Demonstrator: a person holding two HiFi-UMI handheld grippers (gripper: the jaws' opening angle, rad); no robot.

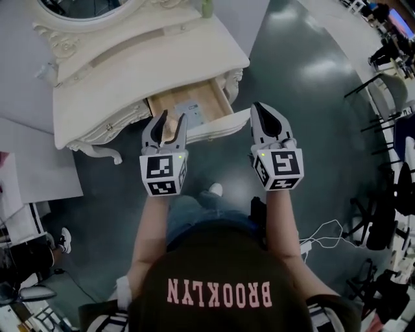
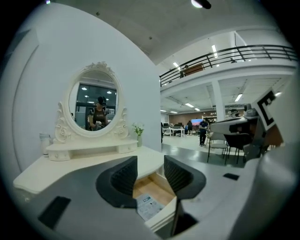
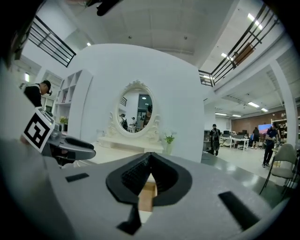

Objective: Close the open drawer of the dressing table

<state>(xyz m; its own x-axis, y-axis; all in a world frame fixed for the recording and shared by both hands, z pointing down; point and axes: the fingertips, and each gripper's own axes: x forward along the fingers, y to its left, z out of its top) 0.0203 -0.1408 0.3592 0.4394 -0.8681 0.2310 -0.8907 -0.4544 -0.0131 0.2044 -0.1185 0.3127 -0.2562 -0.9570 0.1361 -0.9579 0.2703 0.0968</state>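
The cream dressing table (image 1: 130,74) stands ahead of me with its drawer pulled out; the drawer front (image 1: 224,124) faces me. A printed paper (image 2: 149,206) lies on the drawer's wooden bottom (image 2: 151,187). My left gripper (image 1: 173,117) hovers over the drawer's near left part, open, with nothing between its fingers. In the left gripper view the left gripper (image 2: 150,171) frames the drawer's inside. My right gripper (image 1: 259,107) is shut and empty, just right of the drawer front's right end. In the right gripper view the right gripper (image 3: 149,159) points at the table and the oval mirror (image 3: 135,110).
A small green vase (image 1: 207,8) stands on the tabletop's far right, and a shelf with little drawers (image 2: 89,149) sits under the mirror (image 2: 93,105). Chairs (image 1: 389,91) and white cables (image 1: 321,233) lie on the dark floor to my right. Another person's shoe (image 1: 65,240) is at left.
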